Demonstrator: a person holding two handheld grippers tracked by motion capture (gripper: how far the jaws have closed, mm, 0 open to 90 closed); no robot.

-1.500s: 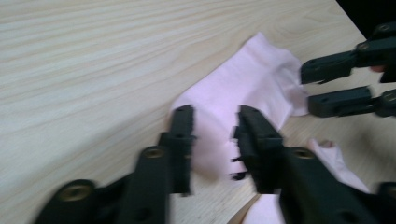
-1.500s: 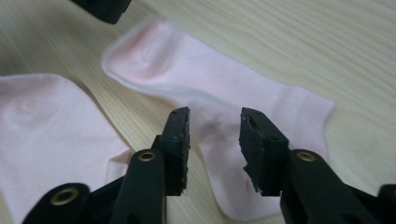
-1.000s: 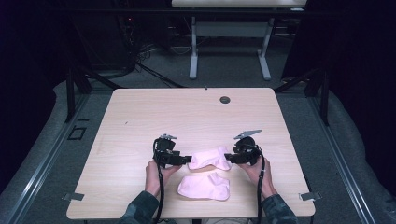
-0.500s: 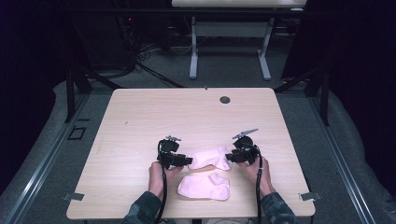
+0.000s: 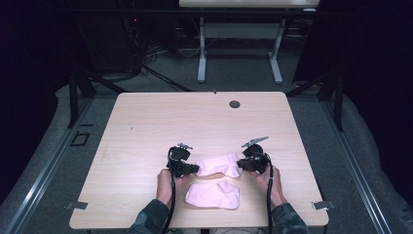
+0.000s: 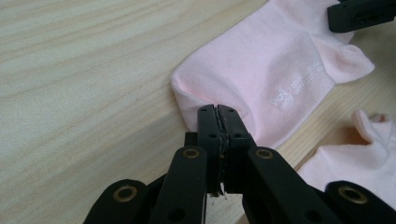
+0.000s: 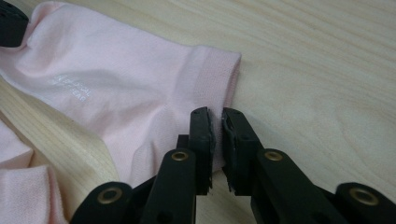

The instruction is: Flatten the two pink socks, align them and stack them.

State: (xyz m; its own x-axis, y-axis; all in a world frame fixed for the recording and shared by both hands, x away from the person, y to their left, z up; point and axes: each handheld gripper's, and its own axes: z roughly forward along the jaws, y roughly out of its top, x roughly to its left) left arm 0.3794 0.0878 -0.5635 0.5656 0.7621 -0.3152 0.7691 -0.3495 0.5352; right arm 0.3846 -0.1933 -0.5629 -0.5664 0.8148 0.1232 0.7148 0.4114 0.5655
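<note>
**Both tools pinch the far sock at its two ends**

Two pink socks lie on the near part of the wooden surface (image 5: 146, 126), one beyond the other. The far sock (image 5: 219, 165) stretches left to right between the person's hands; the near sock (image 5: 213, 195) lies flat just in front of it, untouched.

The left tool (image 5: 195, 168) has just been closing and now stands pressed together on the rounded toe end of the far sock (image 6: 261, 79), with only a thin fold of fabric between its black tips. The right tool (image 5: 239, 164) has also just been closing; it nips the edge of the sock by the ribbed cuff (image 7: 212, 74), its tips not quite meeting around the cloth.

The step in hand looks like taking hold of this sock at both ends, probably to lift it and lay it on its mate. To do that well, each bite should catch both layers of fabric, not just the top one; the right tool's hold sits close to the edge and may slip. Raise both hands together, keeping the sock lightly taut and level, so that it neither sags nor drags the near sock out of place.
</note>
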